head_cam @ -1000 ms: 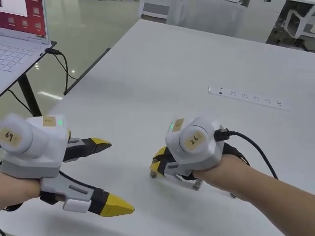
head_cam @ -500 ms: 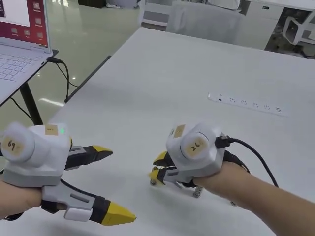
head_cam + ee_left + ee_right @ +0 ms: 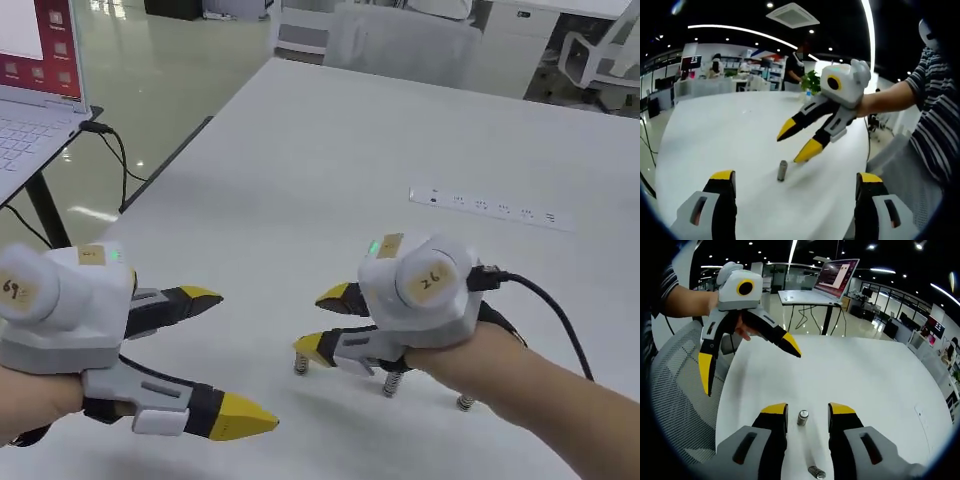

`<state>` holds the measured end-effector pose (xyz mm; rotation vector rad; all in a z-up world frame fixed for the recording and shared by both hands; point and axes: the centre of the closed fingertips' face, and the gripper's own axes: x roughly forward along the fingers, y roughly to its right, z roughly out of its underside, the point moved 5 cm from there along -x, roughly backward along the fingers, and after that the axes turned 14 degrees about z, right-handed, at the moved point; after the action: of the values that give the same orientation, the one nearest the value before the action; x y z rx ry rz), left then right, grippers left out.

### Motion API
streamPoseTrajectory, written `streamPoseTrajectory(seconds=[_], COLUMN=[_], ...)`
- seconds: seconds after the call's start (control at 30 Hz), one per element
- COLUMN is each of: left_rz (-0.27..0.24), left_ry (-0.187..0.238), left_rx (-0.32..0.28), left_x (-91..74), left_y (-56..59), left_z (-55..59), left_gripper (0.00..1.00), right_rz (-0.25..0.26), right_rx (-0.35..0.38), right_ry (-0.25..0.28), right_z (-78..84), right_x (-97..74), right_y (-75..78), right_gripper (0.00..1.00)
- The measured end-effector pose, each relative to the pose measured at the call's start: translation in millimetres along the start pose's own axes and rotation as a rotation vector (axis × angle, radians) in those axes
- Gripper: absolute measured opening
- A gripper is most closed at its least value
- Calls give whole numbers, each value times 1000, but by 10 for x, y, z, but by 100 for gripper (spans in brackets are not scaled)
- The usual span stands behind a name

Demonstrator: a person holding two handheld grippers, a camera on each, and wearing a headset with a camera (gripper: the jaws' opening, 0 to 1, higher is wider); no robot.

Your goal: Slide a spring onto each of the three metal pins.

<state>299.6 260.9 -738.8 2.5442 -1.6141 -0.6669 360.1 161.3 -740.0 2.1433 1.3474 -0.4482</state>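
Since a second ago my right gripper (image 3: 312, 322) has parted its jaws and drawn back off the end pin, which now stands free.

Head view: three small upright metal pins (image 3: 300, 363), each looking wrapped in a spring, stand in a row on the white desk (image 3: 330, 170), two of them close under my right hand. My left gripper (image 3: 240, 360) hangs wide open, well apart to the left, near the desk's left edge. One flat white power strip (image 3: 490, 208) lies far beyond, with bare desk between. One open laptop (image 3: 30, 90) sits past that edge.

Left gripper view: my jaws are spread wide. One pin stands ahead, with the right gripper just beyond it.

Right gripper view: my jaws are narrowly parted either side of one pin, not touching it. A second pin sits nearer the camera.
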Motion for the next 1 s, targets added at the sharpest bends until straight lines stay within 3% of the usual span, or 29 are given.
streamPoseTrajectory(seconds=[0.2, 0.5, 1.0], left_rz=[-1, -4, 4], left_ry=[1, -6, -5], left_rx=[10, 22, 35], left_x=[31, 68, 122], left_y=[15, 29, 76], left_z=[-42, -89, -141], left_gripper=[98, 98, 98], right_rz=[18, 72, 217], right_rx=[31, 99, 252], right_ry=[30, 54, 112], right_z=[9, 158, 602], right_x=[-167, -469, -1089], right_y=[10, 54, 247], right_gripper=[39, 49, 66])
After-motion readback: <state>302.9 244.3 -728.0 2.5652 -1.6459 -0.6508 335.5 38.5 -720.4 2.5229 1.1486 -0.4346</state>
